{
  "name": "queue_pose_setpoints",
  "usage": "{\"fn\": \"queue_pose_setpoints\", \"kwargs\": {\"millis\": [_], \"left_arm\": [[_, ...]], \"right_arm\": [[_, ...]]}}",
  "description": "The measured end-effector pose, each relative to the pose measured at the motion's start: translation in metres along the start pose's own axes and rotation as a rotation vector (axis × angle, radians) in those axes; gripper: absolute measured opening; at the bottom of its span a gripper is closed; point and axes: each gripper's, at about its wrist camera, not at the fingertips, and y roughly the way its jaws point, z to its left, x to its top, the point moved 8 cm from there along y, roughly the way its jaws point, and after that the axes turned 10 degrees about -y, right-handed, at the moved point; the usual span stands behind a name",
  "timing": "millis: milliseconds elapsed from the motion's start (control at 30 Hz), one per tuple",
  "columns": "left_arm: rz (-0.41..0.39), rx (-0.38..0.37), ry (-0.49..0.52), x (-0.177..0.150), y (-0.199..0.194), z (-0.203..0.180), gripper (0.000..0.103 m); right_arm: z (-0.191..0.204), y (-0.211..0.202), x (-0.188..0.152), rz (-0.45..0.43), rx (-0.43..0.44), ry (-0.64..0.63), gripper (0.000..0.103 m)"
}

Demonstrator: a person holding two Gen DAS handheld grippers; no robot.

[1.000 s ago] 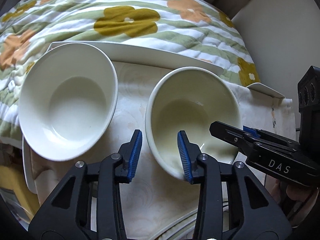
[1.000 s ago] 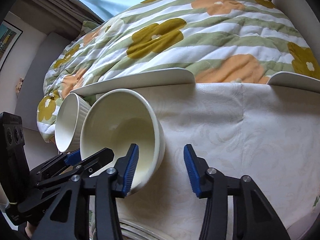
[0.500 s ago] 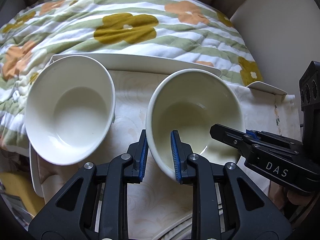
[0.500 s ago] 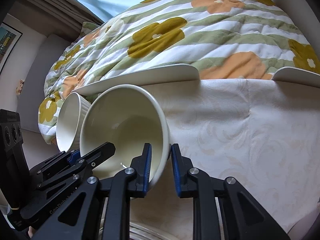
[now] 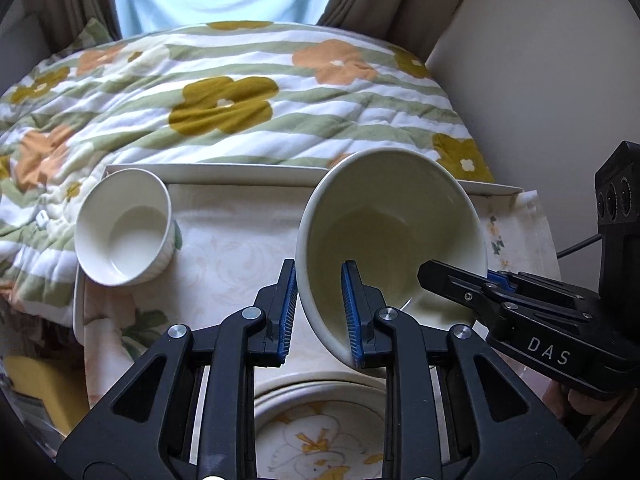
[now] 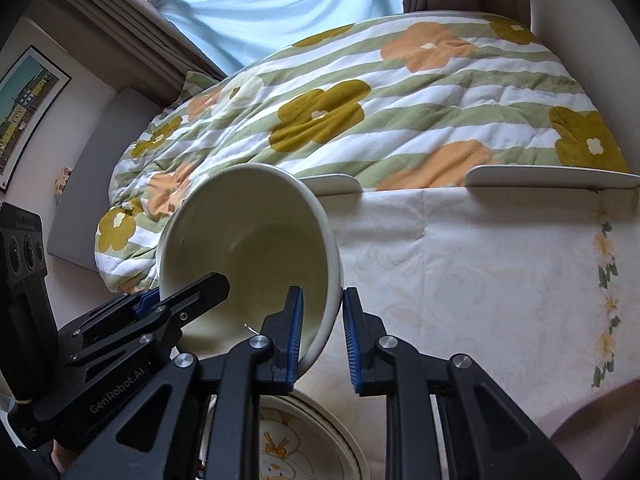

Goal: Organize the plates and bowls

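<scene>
Since a second ago we have raised the large cream bowl [image 5: 394, 236] off the cloth; both tongs, spread back then, now pinch its rim from opposite sides. Our left gripper [image 5: 320, 308] clamps the near-left rim, one pad inside and one outside, and our right gripper [image 6: 322, 328] grips the other side the same way. We hold the bowl tilted above a stack of flower-painted plates [image 5: 316, 432] at the near edge. On the left, the small ribbed bowl [image 5: 126, 228] sits on the pale patterned tablecloth [image 5: 236, 248], which covers a white tray table [image 5: 240, 170]. Beyond it lie a striped, flowered quilt [image 6: 360, 92], a light blue curtain [image 6: 272, 4], and a framed picture [image 6: 28, 108] on the wall.
</scene>
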Motion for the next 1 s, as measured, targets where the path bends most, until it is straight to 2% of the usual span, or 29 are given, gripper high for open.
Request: {"fn": "queue_pose_setpoints", "kwargs": {"millis": [233,533,700,1000], "left_arm": [[-0.020,-0.033,0.054,-0.039,-0.025,-0.082,0.020],[0.014,-0.073,0.096,-0.104,-0.020,-0.181,0.020],[0.065,-0.079,0.108,-0.137,-0.004,-0.208,0.020],[0.197,-0.040,0.176,-0.178,0.037,-0.221,0.020]], "right_arm": [[-0.045,-0.074,-0.033,-0.058,-0.027,0.021,0.018],[-0.115,-0.139,-0.088,-0.077,-0.069,0.061,0.018],[-0.144,-0.152,-0.119,-0.052,-0.085,0.087,0.018],[-0.174,-0.135,-0.162,0.011,-0.103,0.173,0.018]]}}
